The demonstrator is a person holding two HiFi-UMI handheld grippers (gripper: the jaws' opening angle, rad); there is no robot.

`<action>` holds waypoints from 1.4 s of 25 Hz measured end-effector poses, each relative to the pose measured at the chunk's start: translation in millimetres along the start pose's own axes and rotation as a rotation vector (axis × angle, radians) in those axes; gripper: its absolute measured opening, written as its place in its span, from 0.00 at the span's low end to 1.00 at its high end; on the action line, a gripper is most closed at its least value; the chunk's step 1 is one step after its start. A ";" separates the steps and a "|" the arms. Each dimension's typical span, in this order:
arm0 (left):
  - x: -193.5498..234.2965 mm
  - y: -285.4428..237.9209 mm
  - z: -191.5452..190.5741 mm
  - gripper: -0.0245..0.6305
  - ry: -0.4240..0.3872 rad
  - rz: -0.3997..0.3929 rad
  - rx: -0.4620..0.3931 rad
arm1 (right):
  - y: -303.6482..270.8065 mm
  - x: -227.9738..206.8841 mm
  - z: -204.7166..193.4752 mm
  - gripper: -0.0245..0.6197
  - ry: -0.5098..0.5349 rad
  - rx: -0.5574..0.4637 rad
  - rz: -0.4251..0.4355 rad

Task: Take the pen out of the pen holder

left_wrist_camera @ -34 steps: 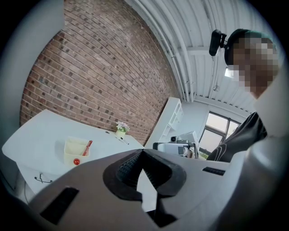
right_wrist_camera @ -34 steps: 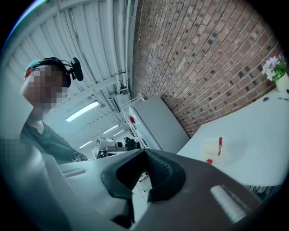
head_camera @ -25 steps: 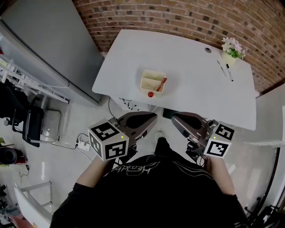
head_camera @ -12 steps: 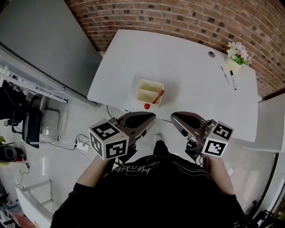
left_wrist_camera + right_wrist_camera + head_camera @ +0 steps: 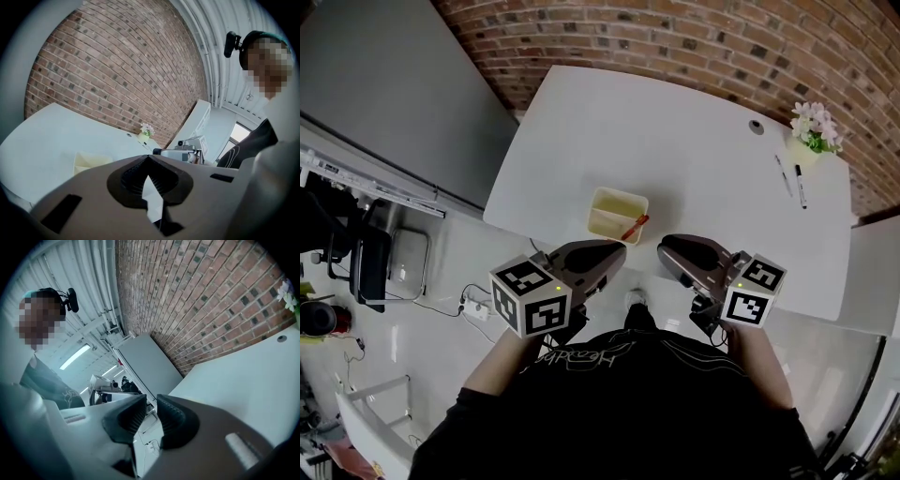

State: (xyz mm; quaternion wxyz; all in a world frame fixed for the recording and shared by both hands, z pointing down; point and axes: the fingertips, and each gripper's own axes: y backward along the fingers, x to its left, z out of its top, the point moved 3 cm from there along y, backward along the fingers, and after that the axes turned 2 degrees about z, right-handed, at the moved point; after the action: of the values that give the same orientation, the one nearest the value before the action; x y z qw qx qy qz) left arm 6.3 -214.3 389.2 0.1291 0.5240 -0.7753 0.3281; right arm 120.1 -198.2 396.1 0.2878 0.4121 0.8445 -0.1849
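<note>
A shallow cream pen holder [image 5: 615,212] lies near the front edge of the white table [image 5: 694,131], with an orange-red pen [image 5: 636,226] slanting in its right part. In the left gripper view the pen holder [image 5: 92,162] shows just beyond the jaws. My left gripper [image 5: 622,247] hangs just in front of the holder's near edge, and in its own view the left gripper [image 5: 149,157] is shut and holds nothing. My right gripper [image 5: 662,246] is level with it to the right; that gripper [image 5: 151,403] has its jaws opening, with nothing between them.
Two dark pens [image 5: 799,186] lie at the table's far right beside a small flower pot [image 5: 814,131]. A cable hole [image 5: 757,126] sits near the back edge. A brick wall [image 5: 694,37] runs behind, a grey cabinet [image 5: 394,84] stands at the left, and a power strip [image 5: 478,307] lies on the floor.
Both grippers have come closer to the table's front edge and the pen holder. A small red thing by the holder's near edge is now hidden behind the left gripper.
</note>
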 end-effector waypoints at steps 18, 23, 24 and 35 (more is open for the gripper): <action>46.5 -15.1 4.3 0.04 0.087 0.050 0.004 | -34.1 -73.9 -27.4 0.22 0.046 0.168 -0.100; 54.5 -11.8 2.4 0.04 0.102 0.066 0.004 | -42.3 -88.8 -38.7 0.22 0.070 0.197 -0.122; 56.1 -10.9 2.1 0.04 0.105 0.070 0.003 | -43.9 -91.6 -40.9 0.22 0.065 0.201 -0.123; 67.8 -2.8 -4.3 0.04 0.156 0.081 -0.001 | -57.6 -104.3 -55.9 0.22 0.071 0.242 -0.153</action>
State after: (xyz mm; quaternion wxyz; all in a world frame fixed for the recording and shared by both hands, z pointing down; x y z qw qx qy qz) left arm -20.1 -261.6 430.3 0.1759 0.4649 -0.7837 0.3725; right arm 106.8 -263.0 509.8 0.1911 0.3844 0.8546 -0.2921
